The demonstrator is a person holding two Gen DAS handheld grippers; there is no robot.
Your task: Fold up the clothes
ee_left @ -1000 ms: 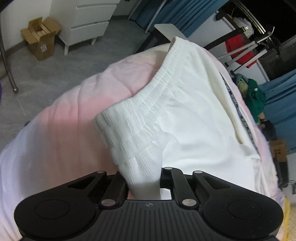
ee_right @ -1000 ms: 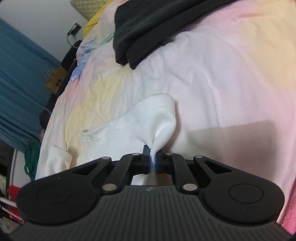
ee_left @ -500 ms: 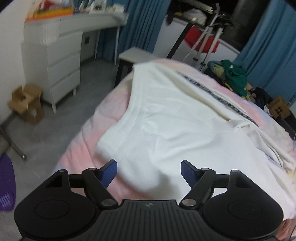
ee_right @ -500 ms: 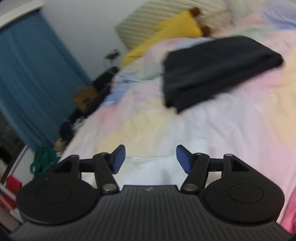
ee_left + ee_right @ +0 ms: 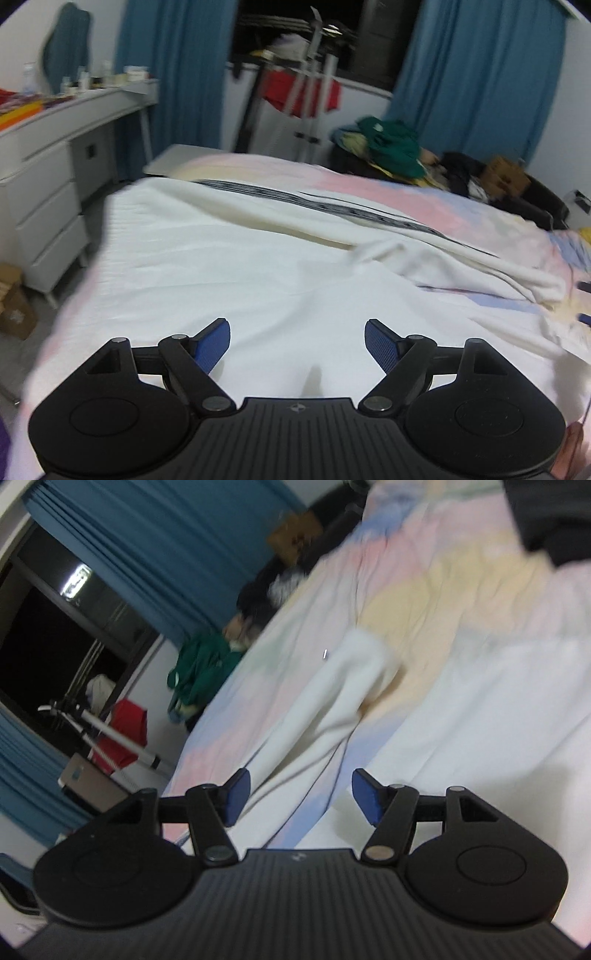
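Note:
A white garment (image 5: 229, 266) with a dark side stripe (image 5: 332, 210) lies spread flat across the pastel bedspread (image 5: 406, 192). My left gripper (image 5: 297, 341) is open and empty, held just above the near part of the garment. My right gripper (image 5: 301, 794) is open and empty over the bed; one white leg or sleeve of the garment (image 5: 332, 701) stretches away beneath it. A dark folded garment (image 5: 554, 517) lies at the top right of the right wrist view.
A white desk with drawers (image 5: 48, 206) stands left of the bed, with a cardboard box (image 5: 14, 310) on the floor. A clothes rack with a red garment (image 5: 303, 96), a green clothes pile (image 5: 391, 147) and blue curtains (image 5: 476, 81) stand beyond the bed.
Both grippers have let go of the white garment and opened. The garment has dropped flat on the bed. Both grippers have lifted and tilted up toward the room.

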